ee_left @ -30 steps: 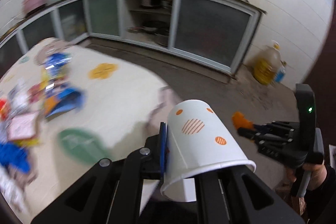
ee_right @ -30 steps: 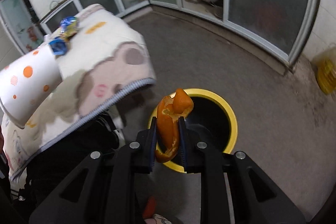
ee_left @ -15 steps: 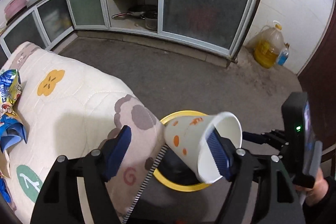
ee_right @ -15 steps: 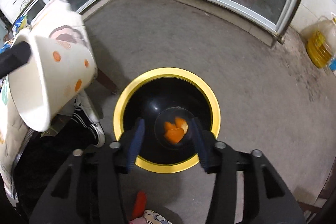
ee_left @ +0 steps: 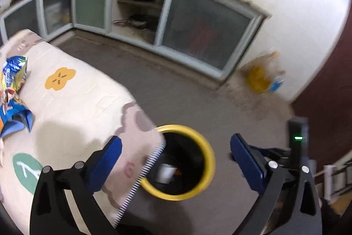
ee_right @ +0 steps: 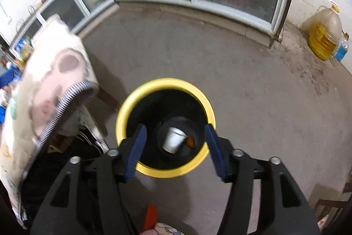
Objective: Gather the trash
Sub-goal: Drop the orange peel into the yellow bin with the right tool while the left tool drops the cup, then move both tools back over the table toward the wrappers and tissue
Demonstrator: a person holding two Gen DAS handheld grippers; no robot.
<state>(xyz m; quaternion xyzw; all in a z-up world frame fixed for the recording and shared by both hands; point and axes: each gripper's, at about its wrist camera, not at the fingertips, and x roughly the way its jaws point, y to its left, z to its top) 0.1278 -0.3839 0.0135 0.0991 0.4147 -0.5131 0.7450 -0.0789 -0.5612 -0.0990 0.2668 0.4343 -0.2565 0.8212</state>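
Observation:
A black bin with a yellow rim [ee_right: 123, 111] [ee_left: 209, 160] stands on the grey floor beside the table corner. At its bottom lie a white paper cup [ee_right: 173, 139] [ee_left: 166, 172] and an orange peel [ee_right: 190, 141]. My right gripper [ee_right: 175, 151] hangs straight over the bin, its jaws opening with nothing between them. My left gripper [ee_left: 176, 156] is above the bin's near side, jaws opening wide and empty. Blue snack wrappers [ee_left: 14, 89] lie on the cream patterned tablecloth [ee_left: 72, 107].
Glass-fronted low cabinets [ee_left: 204, 41] run along the back wall. A yellow oil jug [ee_right: 325, 36] and a small blue bottle [ee_right: 341, 50] stand in the floor corner. The tablecloth's zip-edged corner [ee_right: 66, 100] overhangs next to the bin. A person's shoe [ee_right: 96, 136] is under it.
The left gripper opened and the dotted paper cup fell into the bin. The right gripper let the orange peel drop in and its jaws spread wider. Both moved over the bin.

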